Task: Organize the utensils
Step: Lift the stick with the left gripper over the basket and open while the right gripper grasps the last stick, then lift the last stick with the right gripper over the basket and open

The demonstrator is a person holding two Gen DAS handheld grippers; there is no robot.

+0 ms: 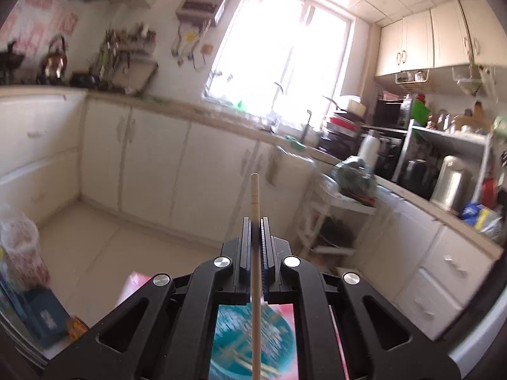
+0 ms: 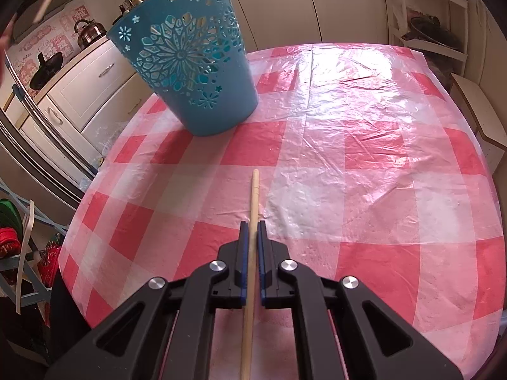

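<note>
Left gripper [image 1: 255, 221] is clamped tight on a chopstick [image 1: 254, 196], pointing out over the kitchen. Right gripper [image 2: 252, 224] pinches its own stick [image 2: 253, 196] above the checked table [image 2: 364, 145], blue basket [image 2: 187, 60] standing at the far left.

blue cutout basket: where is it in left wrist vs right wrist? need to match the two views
Left wrist view: the blue basket sits at the bottom centre, blurred, seen from above through the gap behind the left gripper.
Right wrist view: the blue basket stands upright at the upper left, on the checked tablecloth.
Shared landmark: the metal kettle, far left in the left wrist view, behind the basket at the upper left in the right wrist view.
</note>
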